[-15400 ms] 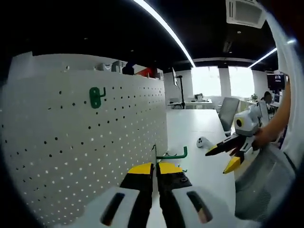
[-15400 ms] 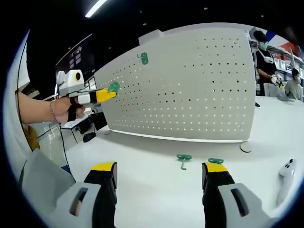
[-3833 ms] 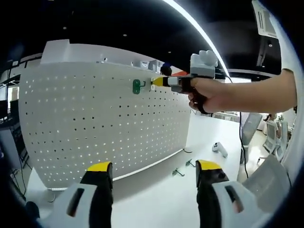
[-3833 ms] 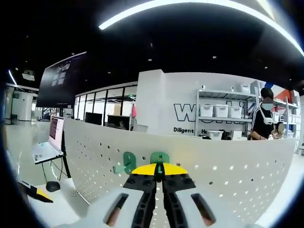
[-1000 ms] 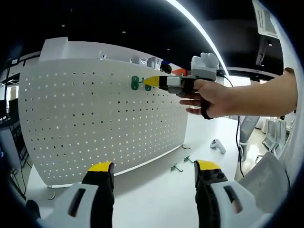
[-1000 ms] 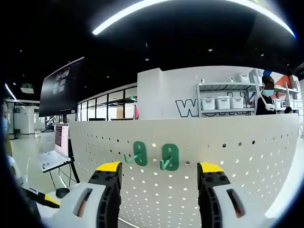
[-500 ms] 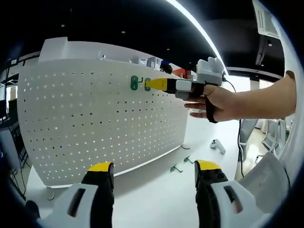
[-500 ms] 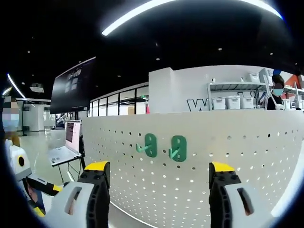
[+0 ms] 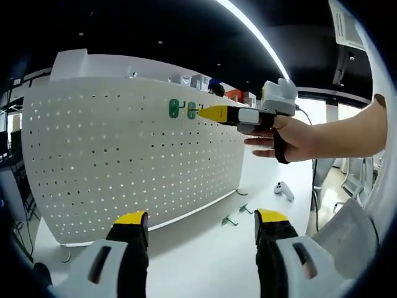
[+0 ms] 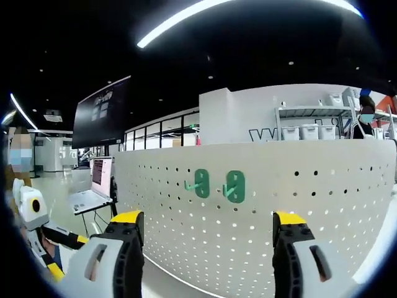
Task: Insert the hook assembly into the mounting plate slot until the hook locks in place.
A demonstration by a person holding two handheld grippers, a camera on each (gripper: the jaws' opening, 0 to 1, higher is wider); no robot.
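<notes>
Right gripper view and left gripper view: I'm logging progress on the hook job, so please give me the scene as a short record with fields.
board: white perforated pegboard, standing upright on white table
mounted: two green plastic hooks, side by side near the pegboard's top
loose: two more green hooks lying on the table
right gripper: open, empty, close to the mounted hooks
left gripper: open, empty
</notes>
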